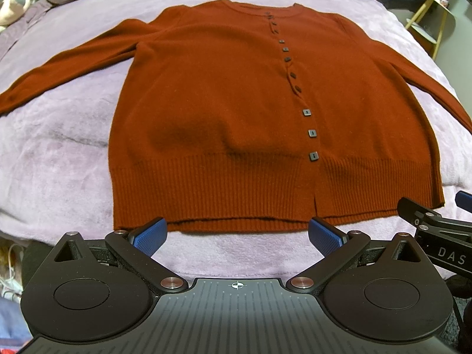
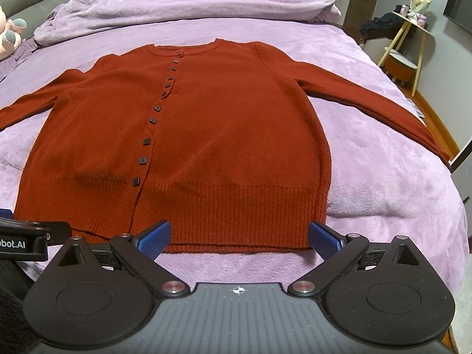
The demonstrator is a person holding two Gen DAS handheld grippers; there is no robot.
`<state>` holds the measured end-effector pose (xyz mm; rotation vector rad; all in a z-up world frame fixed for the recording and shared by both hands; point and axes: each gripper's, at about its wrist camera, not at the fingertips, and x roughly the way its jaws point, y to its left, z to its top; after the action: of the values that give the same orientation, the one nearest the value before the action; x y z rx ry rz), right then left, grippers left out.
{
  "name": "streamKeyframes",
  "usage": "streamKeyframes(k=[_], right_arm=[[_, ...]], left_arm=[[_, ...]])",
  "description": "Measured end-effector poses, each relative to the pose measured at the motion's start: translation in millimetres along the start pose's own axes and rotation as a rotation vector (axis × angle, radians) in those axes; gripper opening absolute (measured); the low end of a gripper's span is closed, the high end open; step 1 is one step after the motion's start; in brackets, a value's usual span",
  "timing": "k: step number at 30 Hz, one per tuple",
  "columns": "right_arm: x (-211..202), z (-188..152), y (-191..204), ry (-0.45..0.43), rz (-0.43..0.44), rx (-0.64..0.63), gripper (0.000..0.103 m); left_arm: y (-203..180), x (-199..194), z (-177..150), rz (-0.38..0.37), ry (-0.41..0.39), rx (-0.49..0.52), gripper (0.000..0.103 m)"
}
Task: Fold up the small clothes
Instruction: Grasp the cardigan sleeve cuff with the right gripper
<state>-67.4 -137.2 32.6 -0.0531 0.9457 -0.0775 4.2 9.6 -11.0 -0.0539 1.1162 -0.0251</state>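
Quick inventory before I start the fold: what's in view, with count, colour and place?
cardigan: 1, rust red, flat on the bed, buttoned, sleeves spread to both sides
buttons: a row down the front, dark, count unclear near the collar
blanket: 1, lilac, covering the bed under the cardigan
duvet: 1, lilac, bunched at the far end of the bed
plush toy: 1, pink and grey, far left by the duvet
side table: 1, pale legs, right of the bed, dark cloth and small items on top
left gripper: 1, black with blue pads, open, just short of the hem
right gripper: 1, black with blue pads, open, at the hem
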Motion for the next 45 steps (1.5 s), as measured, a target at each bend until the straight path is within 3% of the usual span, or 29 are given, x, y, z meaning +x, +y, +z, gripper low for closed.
streamKeyframes(k=[5, 8, 12, 14, 17, 19, 24, 25, 26, 27, 28, 32, 37, 40, 41, 43, 45], right_arm=[[-2, 3, -6, -0.025, 0.034, 0.028, 0.099], [-6, 6, -20, -0.075, 0.126, 0.088, 0.099], [-6, 11, -80, -0.248, 0.36, 0.368, 0.099], [1, 13, -116, -0.347, 0.391, 0.514, 0.099], [20, 22, -165, -0.392, 0.341, 0.61, 0.099], [35, 25, -204, -0.427, 0.31, 0.697, 0.099], [85, 13, -306, -0.445, 0.258, 1.076, 0.097], [97, 10, -318, -0.435, 0.242, 1.123, 0.089], [110, 7, -331, -0.42, 0.22, 1.177, 0.073], [122, 4, -344, -0.396, 0.197, 1.234, 0.063], [135, -1, -349, -0.375, 0.178, 1.286, 0.044], [169, -21, -376, -0.392, 0.217, 1.486, 0.026], [190, -17, -387, -0.439, 0.23, 1.542, 0.026], [195, -8, -390, -0.436, 0.207, 1.491, 0.02], [193, 0, -393, -0.415, 0.178, 1.463, 0.011], [187, 18, -389, -0.362, 0.062, 1.333, 0.008], [172, 55, -369, -0.314, -0.135, 1.101, 0.008]], left_arm=[[0, 1, 1, -0.003, 0.002, -0.004, 0.103], [3, 1, 2, -0.019, -0.004, -0.015, 0.103], [11, -6, 10, -0.102, -0.066, -0.058, 0.103], [15, -10, 14, -0.146, -0.125, -0.073, 0.103], [19, -11, 28, -0.255, -0.184, -0.06, 0.103], [15, -10, 41, -0.254, -0.205, -0.046, 0.103], [3, 4, 73, -0.208, -0.24, -0.062, 0.103], [1, 9, 78, -0.198, -0.245, -0.073, 0.103], [-1, 14, 84, -0.188, -0.246, -0.085, 0.103], [-3, 20, 89, -0.181, -0.242, -0.094, 0.103], [-6, 24, 94, -0.18, -0.241, -0.103, 0.103], [-7, 42, 110, -0.193, -0.235, -0.151, 0.103], [-11, 63, 120, -0.212, -0.205, -0.166, 0.103], [-12, 70, 124, -0.206, -0.182, -0.156, 0.103], [-11, 72, 125, -0.207, -0.18, -0.158, 0.103], [-10, 73, 128, -0.21, -0.178, -0.161, 0.103], [-8, 73, 131, -0.218, -0.182, -0.16, 0.103]])
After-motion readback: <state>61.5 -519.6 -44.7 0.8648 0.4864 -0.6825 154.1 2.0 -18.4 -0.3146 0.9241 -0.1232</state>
